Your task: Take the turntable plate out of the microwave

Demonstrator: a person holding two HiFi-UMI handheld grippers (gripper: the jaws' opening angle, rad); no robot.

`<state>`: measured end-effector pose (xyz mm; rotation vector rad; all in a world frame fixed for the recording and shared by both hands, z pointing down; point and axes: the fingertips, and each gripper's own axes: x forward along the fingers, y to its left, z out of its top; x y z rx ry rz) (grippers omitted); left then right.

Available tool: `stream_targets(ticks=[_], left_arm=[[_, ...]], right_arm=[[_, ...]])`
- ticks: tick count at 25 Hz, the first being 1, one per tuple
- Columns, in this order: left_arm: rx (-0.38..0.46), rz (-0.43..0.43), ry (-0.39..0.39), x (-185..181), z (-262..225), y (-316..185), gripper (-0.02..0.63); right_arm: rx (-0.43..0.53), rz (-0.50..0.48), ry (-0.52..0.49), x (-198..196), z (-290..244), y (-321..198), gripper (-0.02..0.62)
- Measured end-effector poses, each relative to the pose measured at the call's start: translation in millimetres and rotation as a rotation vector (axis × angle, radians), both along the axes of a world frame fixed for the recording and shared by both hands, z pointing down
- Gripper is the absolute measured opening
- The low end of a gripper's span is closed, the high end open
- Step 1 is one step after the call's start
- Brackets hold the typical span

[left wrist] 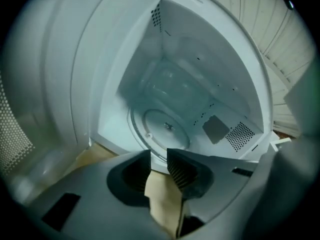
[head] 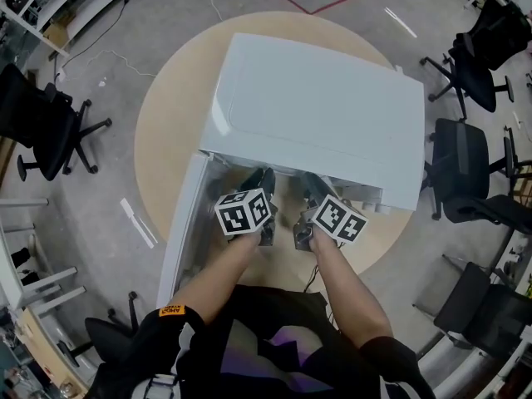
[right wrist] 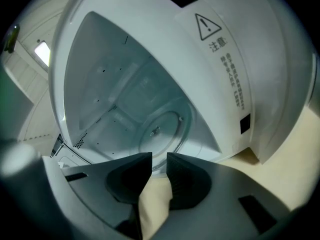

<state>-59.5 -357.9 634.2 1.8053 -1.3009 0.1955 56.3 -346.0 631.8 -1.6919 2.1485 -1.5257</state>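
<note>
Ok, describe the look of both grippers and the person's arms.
The left gripper and right gripper match: grey moulded bodies, each ending in two blunt dark fingers, ribbed on the inner face. Each carries a white cube printed with black square markers. The person wears a black short-sleeved top with an orange label on the left sleeve; the forearms are bare.

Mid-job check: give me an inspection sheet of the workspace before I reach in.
Surface: round wooden table, carrying the microwave.
Job's things: microwave door open; turntable plate lying flat inside, not gripped.
Clutter: nothing seen.
Grippers: left gripper and right gripper both open, empty, at the cavity mouth.
Cables: one cable lying beyond the table.
Surroundings: office chairs around; red tape lines.
</note>
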Motion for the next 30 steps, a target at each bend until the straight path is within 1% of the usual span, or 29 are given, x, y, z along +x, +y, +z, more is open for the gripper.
stream_targets(ticks=[3, 7, 14, 18, 23, 30], left_arm=[[-0.025, -0.039, 0.040, -2, 5, -6, 0.129], [-0.037, -0.061, 0.088, -3, 7, -12, 0.129], [-0.047, -0.084, 0.129, -1, 9, -17, 0.129], [-0.055, -0.112, 0.167, -3, 11, -19, 0.129], [-0.086, -0.135, 0.184, -3, 11, -17, 0.129], [-0.088, -0.146, 0.196, -1, 9, -16, 0.127]], right_arm=[[0.004, 0.004, -0.012, 1, 1, -3, 0.077], [0.022, 0.008, -0.026, -1, -1, -4, 0.075], [0.029, 0.012, -0.037, 1, -2, -2, 0.075], [0.026, 0.013, -0.051, 0, 0, -1, 0.075], [0.016, -0.005, -0.089, -7, 4, 1, 0.077], [-0.027, -0.024, -0.157, -18, 14, 2, 0.077]])
